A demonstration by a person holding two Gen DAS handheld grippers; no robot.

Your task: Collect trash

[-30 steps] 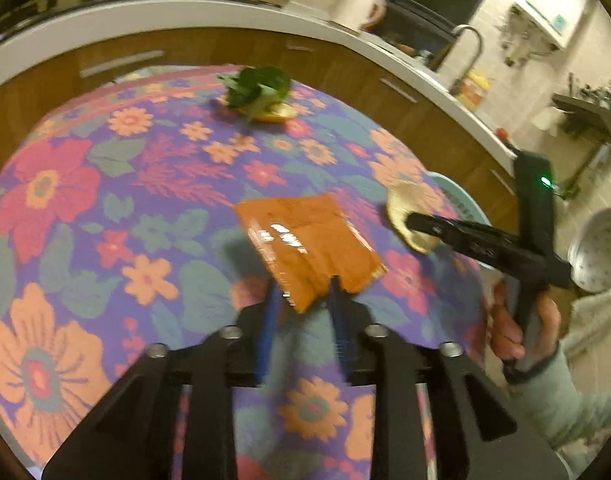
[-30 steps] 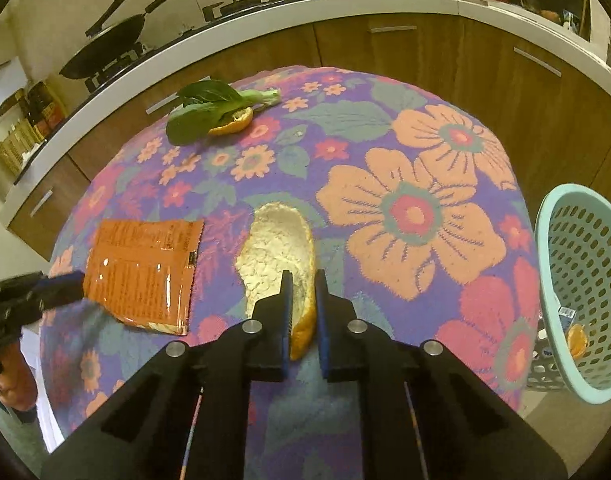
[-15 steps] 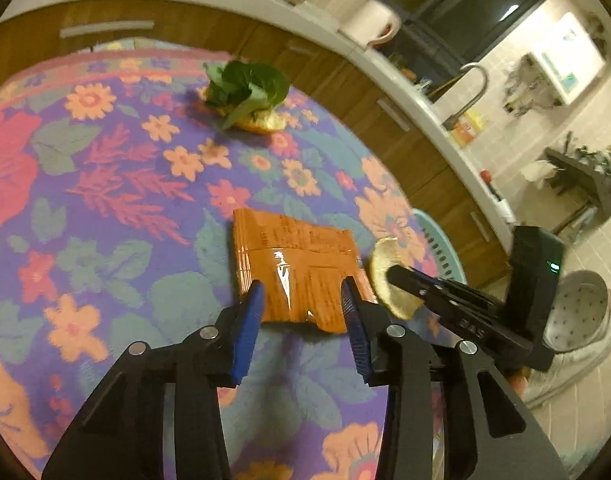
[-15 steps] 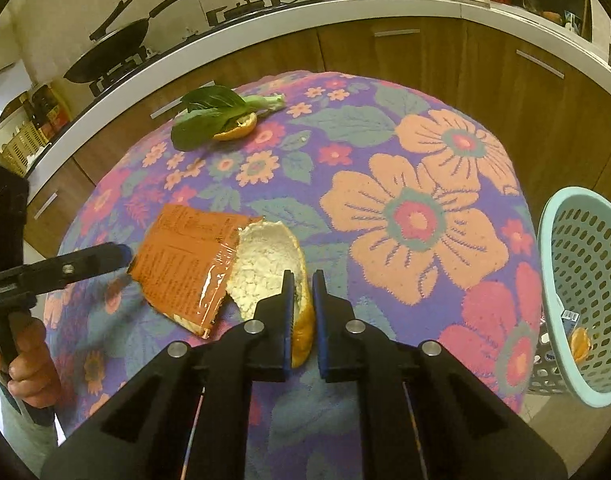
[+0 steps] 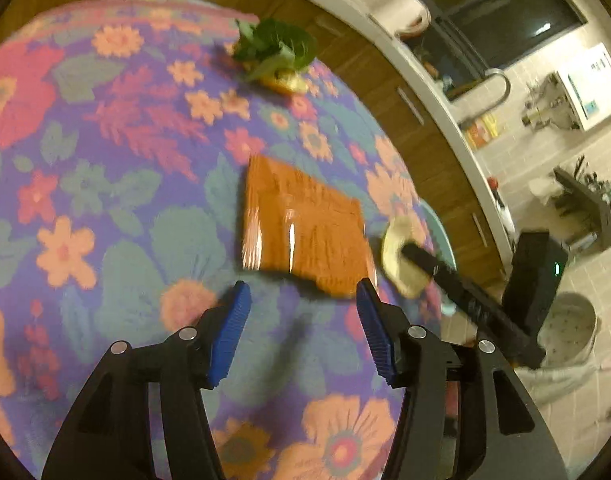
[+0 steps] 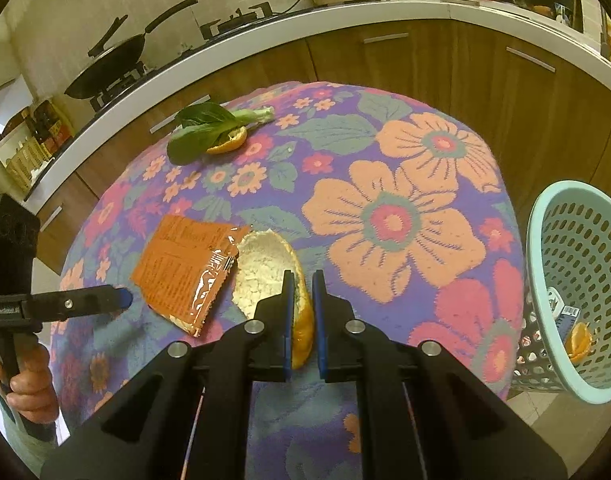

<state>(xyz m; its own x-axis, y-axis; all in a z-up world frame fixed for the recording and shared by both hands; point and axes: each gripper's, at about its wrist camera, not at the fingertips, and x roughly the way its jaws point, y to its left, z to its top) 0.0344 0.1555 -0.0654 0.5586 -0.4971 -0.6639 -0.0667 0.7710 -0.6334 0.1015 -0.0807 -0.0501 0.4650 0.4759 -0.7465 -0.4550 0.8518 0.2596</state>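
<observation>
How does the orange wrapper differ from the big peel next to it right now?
The orange wrapper is flat, glossy and printed; the big peel is curved, with a pale matte inside. The right gripper is shut on the peel, while the wrapper lies free ahead of the opening left gripper. Both lie on the floral tablecloth, edges meeting.

bare tablecloth lies open between peel and basket.

An orange wrapper lies on the purple floral tablecloth; the perforated basket is pale turquoise.
</observation>
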